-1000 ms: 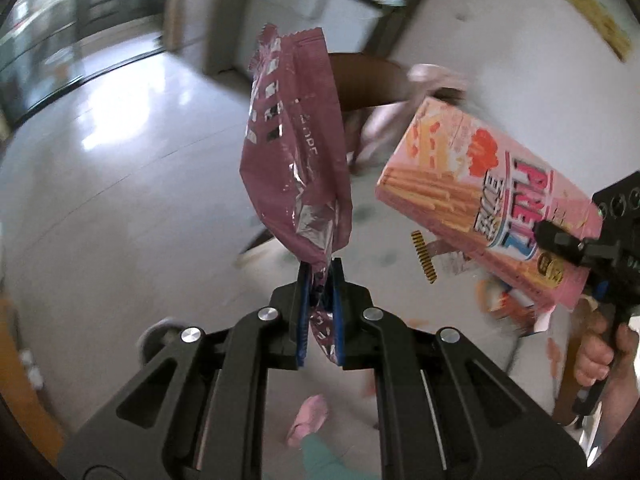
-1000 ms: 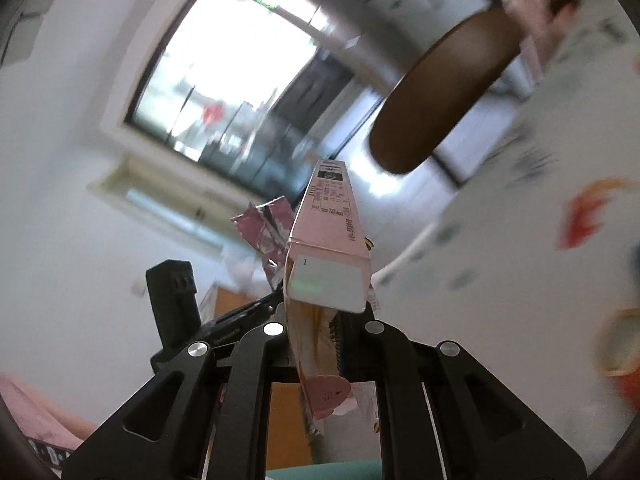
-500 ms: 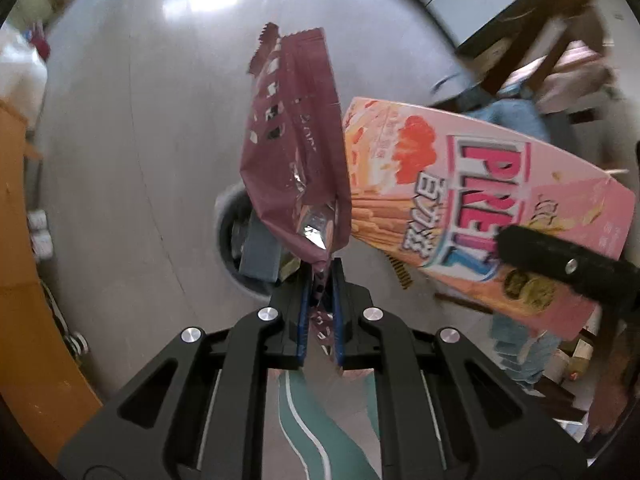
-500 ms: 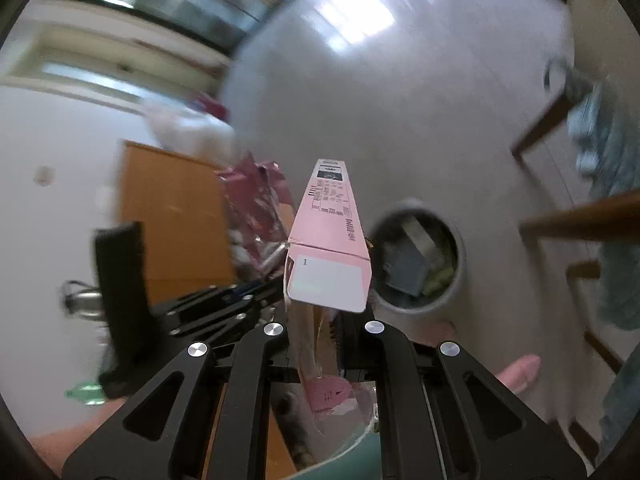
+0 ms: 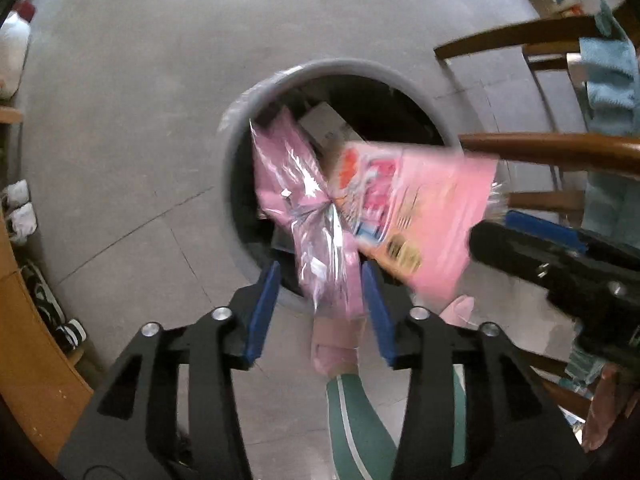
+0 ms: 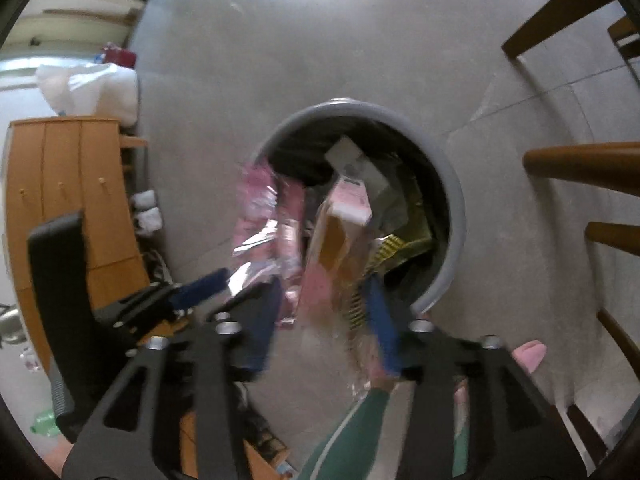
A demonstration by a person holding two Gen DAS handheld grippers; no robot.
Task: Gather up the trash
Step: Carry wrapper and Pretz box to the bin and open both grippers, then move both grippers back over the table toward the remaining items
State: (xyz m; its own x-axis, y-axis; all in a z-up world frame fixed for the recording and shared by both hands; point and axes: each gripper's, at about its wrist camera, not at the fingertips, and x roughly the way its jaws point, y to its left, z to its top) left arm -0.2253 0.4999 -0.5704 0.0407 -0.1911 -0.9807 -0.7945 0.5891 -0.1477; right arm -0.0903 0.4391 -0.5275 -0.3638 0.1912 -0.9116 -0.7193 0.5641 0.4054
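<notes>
Both of my tools are above the grey trash bin point(image 5: 340, 70), which stands on the tiled floor point(image 5: 120, 120), and the jaws of both are apart with nothing clamped. My left gripper point(image 5: 320, 280) has its blue pads wide open on each side of the pink foil wrapper point(image 5: 304, 200), which looks loose between them and already over the bin mouth. My right gripper point(image 6: 324, 308) is open as well, and the pink snack box point(image 6: 340, 232) sits blurred between its pads, nose toward the bin. I judge the wrapper to be very light, soft and slippery, so it would be best pinched at its crumpled near end; its long axis runs from my jaws toward the far left rim. The box I judge light and fairly stiff but easy to crush, so the flat wide faces near 1 end are the place to hold it. In the left view its long axis runs from the right toward the bin centre. Inside the bin I see a white carton point(image 6: 356, 164) and other rubbish. A wooden chair point(image 5: 560, 148) stands at the right.
</notes>
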